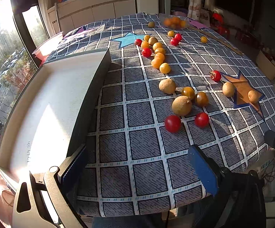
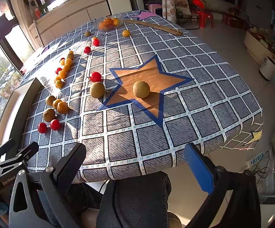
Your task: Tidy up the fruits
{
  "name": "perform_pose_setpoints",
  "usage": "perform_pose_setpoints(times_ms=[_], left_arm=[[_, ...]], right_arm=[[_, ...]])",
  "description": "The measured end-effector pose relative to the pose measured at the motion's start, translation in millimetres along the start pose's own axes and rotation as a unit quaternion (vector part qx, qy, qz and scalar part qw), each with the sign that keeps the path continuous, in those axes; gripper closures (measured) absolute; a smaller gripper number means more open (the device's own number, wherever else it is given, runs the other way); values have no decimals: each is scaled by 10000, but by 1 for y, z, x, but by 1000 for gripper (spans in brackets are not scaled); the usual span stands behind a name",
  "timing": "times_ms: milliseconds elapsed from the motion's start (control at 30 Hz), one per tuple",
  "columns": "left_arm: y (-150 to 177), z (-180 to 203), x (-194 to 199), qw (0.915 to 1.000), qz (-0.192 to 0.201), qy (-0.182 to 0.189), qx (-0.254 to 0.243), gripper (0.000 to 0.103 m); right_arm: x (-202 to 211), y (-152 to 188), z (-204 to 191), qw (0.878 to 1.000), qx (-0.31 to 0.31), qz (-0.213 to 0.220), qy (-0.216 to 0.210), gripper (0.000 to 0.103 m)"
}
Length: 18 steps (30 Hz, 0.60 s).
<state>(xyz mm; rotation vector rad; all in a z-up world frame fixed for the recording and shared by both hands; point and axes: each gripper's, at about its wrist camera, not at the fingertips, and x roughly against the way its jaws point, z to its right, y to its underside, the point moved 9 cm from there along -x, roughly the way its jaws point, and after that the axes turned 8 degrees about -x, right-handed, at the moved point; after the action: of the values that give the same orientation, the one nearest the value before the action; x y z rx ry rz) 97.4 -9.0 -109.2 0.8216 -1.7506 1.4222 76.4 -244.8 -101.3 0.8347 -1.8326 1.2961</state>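
We find the left gripper (image 1: 139,169) with fingers spread wide and nothing between them, poised over the near edge of the checked tablecloth (image 1: 147,148). The right gripper (image 2: 137,163) is likewise parted and empty at that near edge. Taking the orange star patch (image 2: 150,79) as landmark: one brown fruit (image 2: 141,89) rests on it and another (image 2: 97,89) lies just left of it. Red and yellow fruits lie scattered further left. Only the left wrist view shows the inside of the white tray (image 1: 52,102), far left of the star and holding nothing. Beyond the star, a clear bowl (image 2: 109,23) holds orange fruits.
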Motion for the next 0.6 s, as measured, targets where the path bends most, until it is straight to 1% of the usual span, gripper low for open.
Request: perform_pose_setpoints(times_ms=[167, 367, 400, 433, 467, 567, 600], left_arm=[[-8, 5, -2, 9999, 58, 11, -93, 0], [-21, 13, -7, 9995, 166, -17, -279, 0], [-23, 14, -8, 9994, 173, -5, -291, 2], [-24, 15, -10, 9994, 153, -14, -314, 12], [-25, 17, -14, 9994, 85, 3, -349, 17], [-25, 18, -21, 9994, 0, 14, -342, 17], [-26, 19, -23, 9994, -14, 18, -350, 20]], right_arm=[[-2, -9, 1, 10000, 70, 52, -30, 0], [-7, -27, -1, 9997, 162, 165, -84, 0], [-9, -30, -1, 9996, 192, 181, -68, 0], [-11, -33, -2, 9996, 226, 187, -51, 0], [-14, -36, -3, 9995, 258, 187, -55, 0], [-24, -43, -6, 9992, 361, 170, -76, 0], [-28, -45, -7, 9991, 394, 152, -69, 1]])
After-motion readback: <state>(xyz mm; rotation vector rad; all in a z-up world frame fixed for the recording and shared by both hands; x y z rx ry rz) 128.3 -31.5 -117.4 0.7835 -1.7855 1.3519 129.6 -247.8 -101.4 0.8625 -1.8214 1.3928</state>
